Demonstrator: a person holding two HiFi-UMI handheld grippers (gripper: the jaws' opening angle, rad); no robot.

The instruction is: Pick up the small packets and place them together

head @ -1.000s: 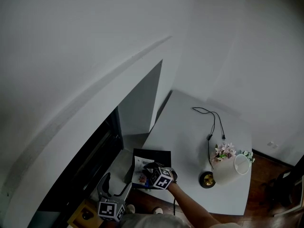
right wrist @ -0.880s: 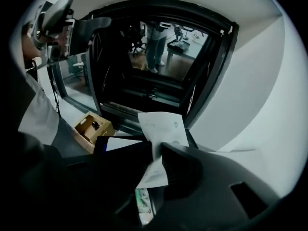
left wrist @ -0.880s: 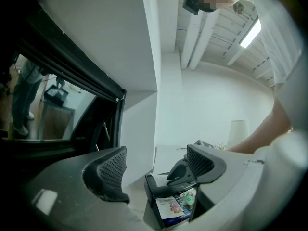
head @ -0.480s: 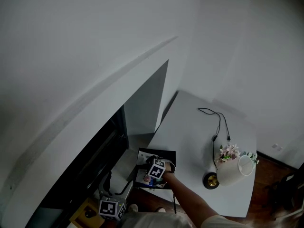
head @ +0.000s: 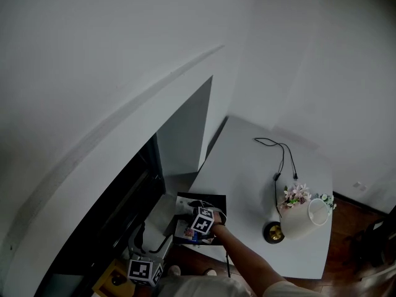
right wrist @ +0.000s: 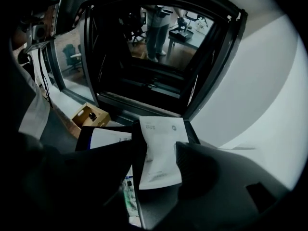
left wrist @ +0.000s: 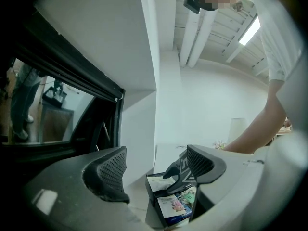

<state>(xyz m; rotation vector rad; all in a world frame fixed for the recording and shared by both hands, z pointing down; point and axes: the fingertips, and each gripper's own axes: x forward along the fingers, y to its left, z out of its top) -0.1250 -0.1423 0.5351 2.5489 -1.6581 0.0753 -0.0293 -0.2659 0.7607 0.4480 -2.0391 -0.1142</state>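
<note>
Here, two white packets (right wrist: 161, 150), one black tray (head: 205, 197).

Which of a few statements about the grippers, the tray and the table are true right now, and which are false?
1. The right gripper is over the black tray. True.
2. A white packet stands between the right gripper's jaws. True; those jaws are opening.
3. The left gripper holds a packet. False: its jaws stand apart with nothing between them.
4. The black cable lies inside the tray. False: it lies on the white table, apart from the tray.
5. Flowers are on the table. True.
</note>
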